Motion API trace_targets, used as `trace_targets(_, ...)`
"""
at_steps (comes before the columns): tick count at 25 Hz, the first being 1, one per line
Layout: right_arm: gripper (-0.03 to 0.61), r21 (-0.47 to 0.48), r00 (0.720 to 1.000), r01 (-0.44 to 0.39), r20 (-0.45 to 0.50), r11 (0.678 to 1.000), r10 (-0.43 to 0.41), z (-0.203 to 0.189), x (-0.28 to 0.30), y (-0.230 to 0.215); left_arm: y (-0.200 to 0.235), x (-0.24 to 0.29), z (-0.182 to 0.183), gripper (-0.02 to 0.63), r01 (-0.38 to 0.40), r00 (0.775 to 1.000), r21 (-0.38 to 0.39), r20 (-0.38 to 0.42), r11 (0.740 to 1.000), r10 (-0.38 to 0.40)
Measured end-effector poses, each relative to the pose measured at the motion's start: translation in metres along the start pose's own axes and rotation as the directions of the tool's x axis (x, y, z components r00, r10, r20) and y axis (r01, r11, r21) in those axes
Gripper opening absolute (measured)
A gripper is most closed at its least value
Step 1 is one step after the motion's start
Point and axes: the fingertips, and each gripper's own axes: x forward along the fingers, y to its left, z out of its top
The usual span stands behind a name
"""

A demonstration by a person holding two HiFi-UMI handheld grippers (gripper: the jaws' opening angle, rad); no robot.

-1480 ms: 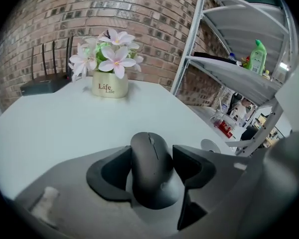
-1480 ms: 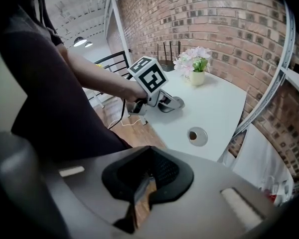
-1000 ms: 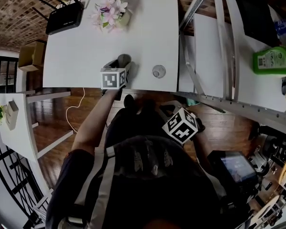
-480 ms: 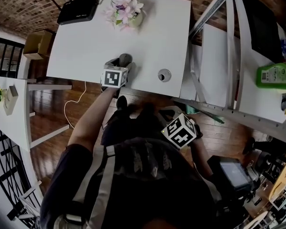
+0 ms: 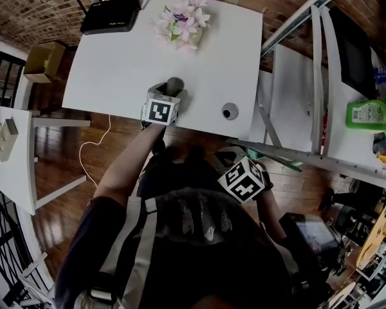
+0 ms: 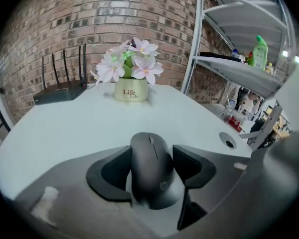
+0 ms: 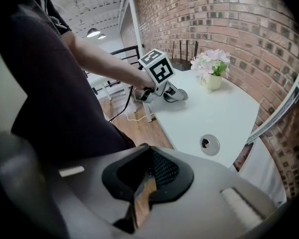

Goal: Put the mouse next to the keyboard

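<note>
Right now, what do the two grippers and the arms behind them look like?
The left gripper and right gripper match: grey moulded bodies with black, curved jaw pads. Each carries a white cube printed with black square markers. The person wears a dark short-sleeved top with pale straps over it.

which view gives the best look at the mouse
The left gripper view: the mouse fills the centre between the jaws of the left tool, scroll wheel and logo visible. The head view shows only its front end past the marker cube. In the right gripper view it is far off, too small to make out.
</note>
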Motion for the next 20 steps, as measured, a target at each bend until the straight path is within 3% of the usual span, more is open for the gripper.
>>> trace_targets(4, 0.006, -0.005, 0.999, 0.014, -0.03, 1.0, -0.014, 0.018, 0.007, 0.007, 0.001, 0.003, -0.001, 0.273, 0.052, 0.998, -0.107, 0.046, 0.993, -0.047)
trace_targets(12, 0.006, -0.001, 0.997, 0.038, -0.07, 0.999, -0.038, 0.047, 0.02, 0.018, 0.021, -0.008, -0.006, 0.264, 0.098, 0.995, -0.148, 0.043, 0.984, -0.093)
trace_targets(20, 0.006, 0.006, 0.994, 0.063, -0.09, 0.998, -0.062, 0.07, 0.029, 0.025, 0.044, -0.014, -0.008, 0.27, 0.073, 0.997, -0.069, 0.006, 0.995, -0.073)
